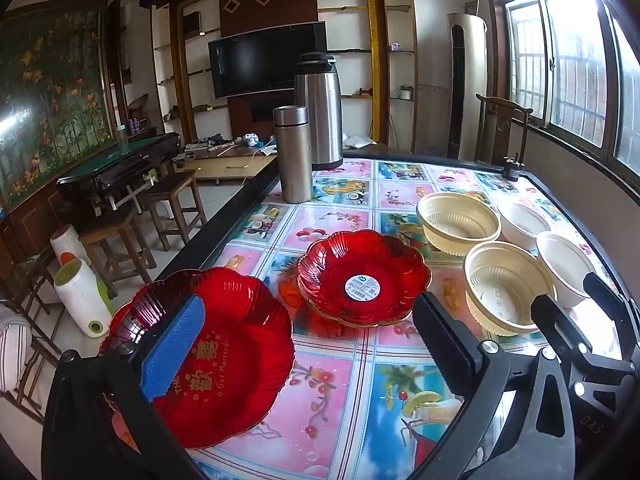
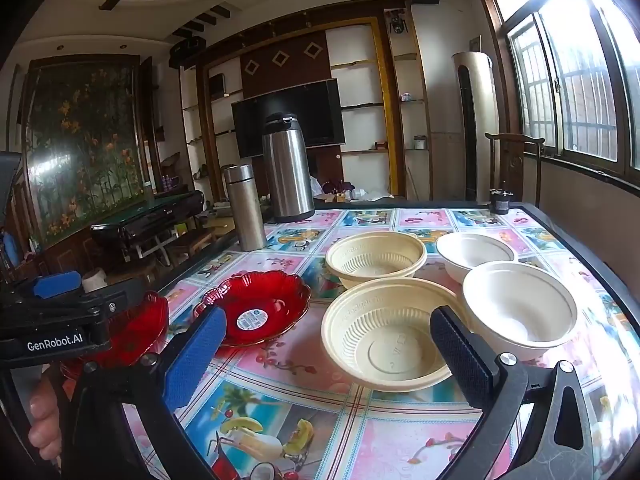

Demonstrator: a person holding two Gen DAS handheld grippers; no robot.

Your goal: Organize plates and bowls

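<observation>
On the table a large red plate [image 1: 240,364] with gold lettering lies nearest on the left, and a smaller red plate [image 1: 362,280] with a round sticker sits behind it. Two cream bowls [image 1: 458,224] [image 1: 504,288] and two white bowls [image 1: 524,220] [image 1: 564,264] stand to the right. My left gripper [image 1: 312,344] is open, its blue finger hanging over the large plate's left side, nothing gripped. My right gripper [image 2: 328,352] is open too, low in front of the near cream bowl [image 2: 384,336], not touching it. The large red plate [image 2: 136,328] shows behind the left gripper's blue pad [image 2: 56,284].
Two steel flasks [image 1: 294,156] [image 1: 320,112] stand at the table's far left. A small black object [image 1: 512,168] sits at the far right corner. The black table rim [image 1: 224,216] drops off on the left, with wooden stools [image 1: 176,204] below. A hand [image 2: 44,420] holds the left gripper.
</observation>
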